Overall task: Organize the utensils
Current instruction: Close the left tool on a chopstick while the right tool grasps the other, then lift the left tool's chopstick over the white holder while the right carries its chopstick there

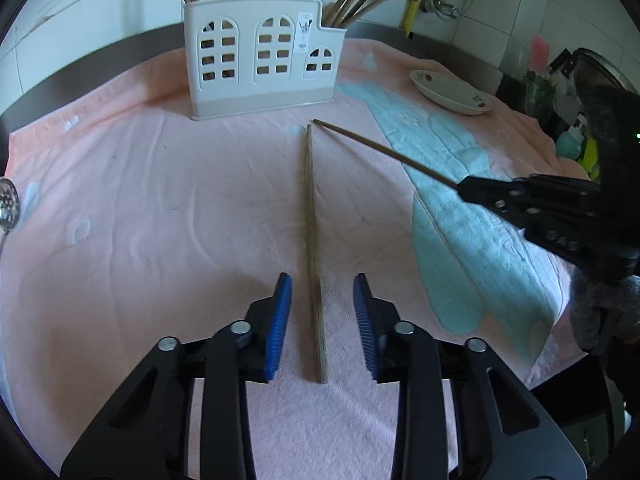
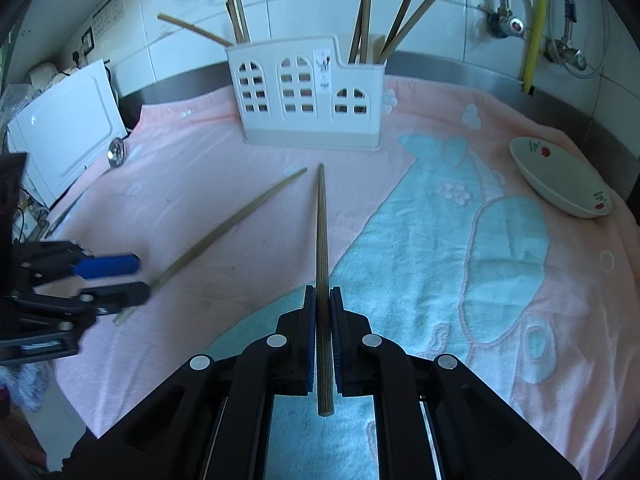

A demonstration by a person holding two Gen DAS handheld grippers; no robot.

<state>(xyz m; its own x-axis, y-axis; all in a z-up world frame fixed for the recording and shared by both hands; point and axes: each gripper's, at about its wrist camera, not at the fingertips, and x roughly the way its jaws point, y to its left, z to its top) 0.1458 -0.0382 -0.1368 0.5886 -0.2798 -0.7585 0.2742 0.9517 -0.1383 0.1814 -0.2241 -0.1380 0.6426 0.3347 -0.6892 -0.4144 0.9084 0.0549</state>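
Several chopsticks [image 2: 366,12] in holder [image 2: 312,96]

The left gripper [image 1: 322,296] points forward and downward, its blue-padded fingers [image 1: 280,320] standing apart with a gap on each side of the chopstick [image 1: 314,264] lying between them; the pads do not touch it. In the right wrist view it enters from 9 o'clock, turned on its side, one finger above the other. The right gripper [image 2: 323,304] also tilts downward, its fingers [image 2: 308,332] pressed together on a second chopstick [image 2: 322,264]. In the left wrist view it reaches in from 3 o'clock, held by a grey-gloved hand [image 1: 600,312].
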